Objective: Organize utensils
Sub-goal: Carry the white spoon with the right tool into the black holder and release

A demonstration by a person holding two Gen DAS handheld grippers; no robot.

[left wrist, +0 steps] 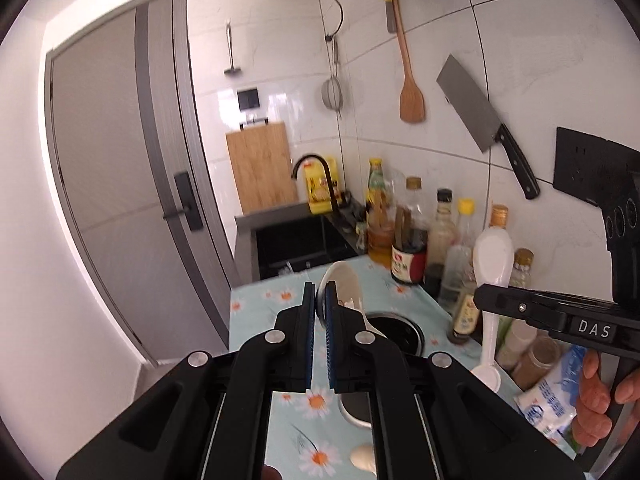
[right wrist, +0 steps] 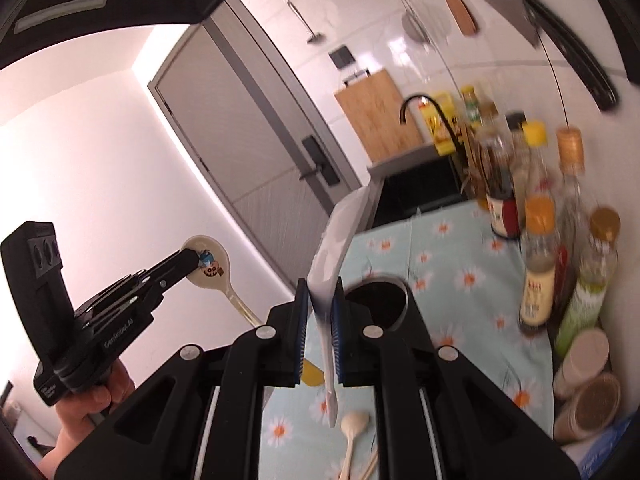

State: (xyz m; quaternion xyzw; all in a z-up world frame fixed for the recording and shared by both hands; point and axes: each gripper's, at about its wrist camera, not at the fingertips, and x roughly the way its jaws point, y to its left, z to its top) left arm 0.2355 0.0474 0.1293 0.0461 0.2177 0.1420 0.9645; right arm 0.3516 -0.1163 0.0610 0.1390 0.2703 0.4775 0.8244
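Both hand-held grippers are gripping spoons above the flowered counter (left wrist: 260,304). The left hand-held gripper (left wrist: 320,304) is pinching a ceramic spoon (left wrist: 344,280) by its bowl at lower centre of the left view, the handle slanting down to the right. The right hand-held gripper (right wrist: 320,300) is clamping a white rice paddle (right wrist: 340,232), its long axis near upright, blade toward the upper right and handle hanging down. Bottles (left wrist: 412,240) are crowding the right edge, a dark round hole (right wrist: 380,300) is sitting behind the fingers, and a wooden spoon (right wrist: 352,428) is lying at the bottom.
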